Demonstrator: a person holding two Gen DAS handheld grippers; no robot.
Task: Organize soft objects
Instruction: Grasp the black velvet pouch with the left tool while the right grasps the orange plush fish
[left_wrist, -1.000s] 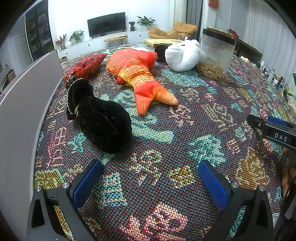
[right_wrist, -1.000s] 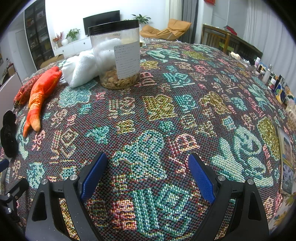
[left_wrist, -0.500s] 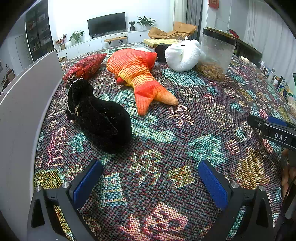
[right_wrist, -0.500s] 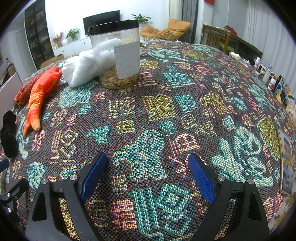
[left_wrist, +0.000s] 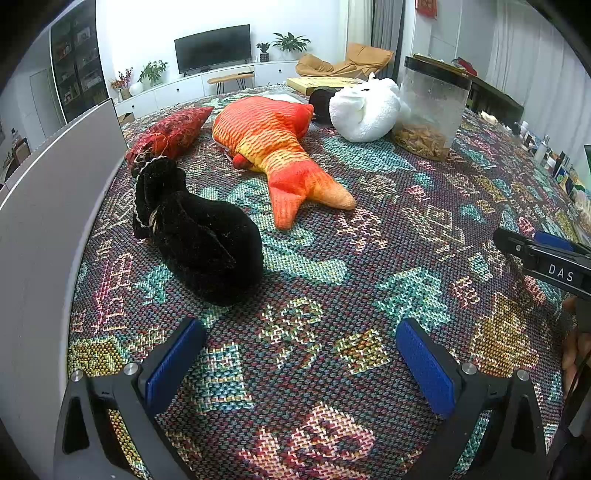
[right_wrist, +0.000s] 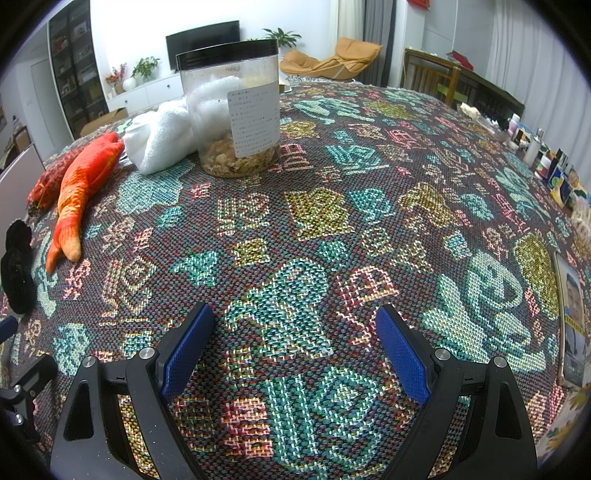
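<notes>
the left gripper (left_wrist: 301, 358) hovers over the patterned woven cloth (left_wrist: 406, 229) with its blue-padded jaws spread wide and nothing between them, only bare cloth. just ahead of its left finger lies a black plush pouch (left_wrist: 201, 247) with a cord round its neck, resting on the cloth beside a tall grey panel (left_wrist: 48, 221) that runs along the left edge. beyond the pouch, an orange fish-shaped plush (left_wrist: 273, 147) lies with its tail toward the gripper, and a red patterned pouch (left_wrist: 171, 134) sits just left of it, near the black one's neck. farther back a white plush (left_wrist: 364, 112) rests against a clear plastic jar (left_wrist: 430, 110) with a black lid, and a small dark object sits just behind the white plush; what it is cannot be told

the right gripper (right_wrist: 295, 350) also stands wide open and holds nothing, hanging over an open stretch of the same cloth, well apart from the toys. from its view the jar (right_wrist: 236, 110) stands upright ahead, partly filled with brownish pieces, the white plush (right_wrist: 159, 134) touching its left side, the orange fish (right_wrist: 83, 184) farther left and the black pouch (right_wrist: 16, 266) at the left edge. a row of small bottles and boxes (right_wrist: 554, 166) lines the far right edge
</notes>
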